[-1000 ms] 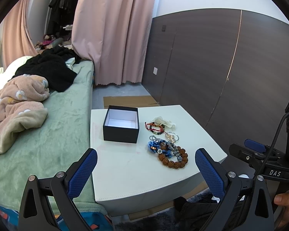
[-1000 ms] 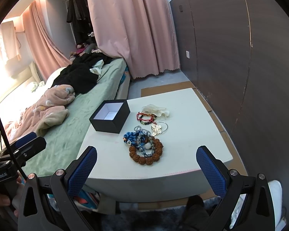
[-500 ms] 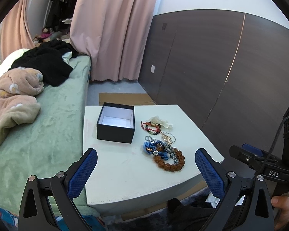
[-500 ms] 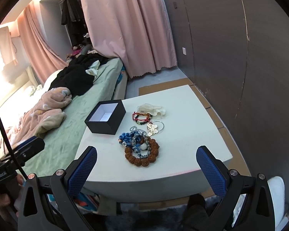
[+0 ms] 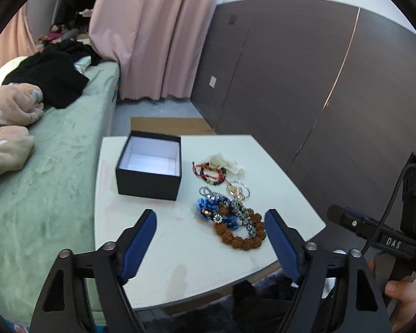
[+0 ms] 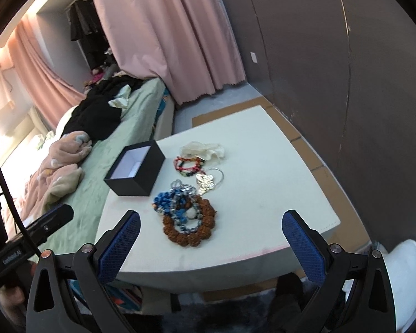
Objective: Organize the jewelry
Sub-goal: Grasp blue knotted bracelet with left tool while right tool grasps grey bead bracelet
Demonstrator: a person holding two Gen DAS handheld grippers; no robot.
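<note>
1. Hovering above the near edge of the white table [image 5: 180, 249], the left gripper [image 5: 210, 238] has just been narrowing its jaws; they are still well apart, with nothing between the blue pads [image 5: 140, 242].
2. The right gripper [image 6: 210, 238] hangs over the same edge, jaws spread wide and holding nothing.
3. The jewelry lies in a loose heap on the table, to the right of the open black box [image 5: 149, 172]; the box's white inside looks bare, though its near wall hides part of the floor.
4. Nearest is a brown bead bracelet [image 5: 242, 236]; a grey bead strand [image 6: 185, 219] and a blue beaded piece [image 5: 208, 208] overlap it, so where each one ends is hard to make out.
5. Farther back lie a silver bangle with a pale charm [image 6: 210, 179], red cord bracelets [image 5: 209, 170] and a crumpled cream cloth [image 6: 205, 149], partly tucked under one another.
6. A hand [image 5: 402, 297] on the other gripper's handle is cut off at the left view's edge.
7. The green bed [image 5: 50, 180] beside the table carries a pink blanket [image 5: 8, 113] and black clothing [image 6: 94, 116], both cropped by the fisheye rim.
</note>
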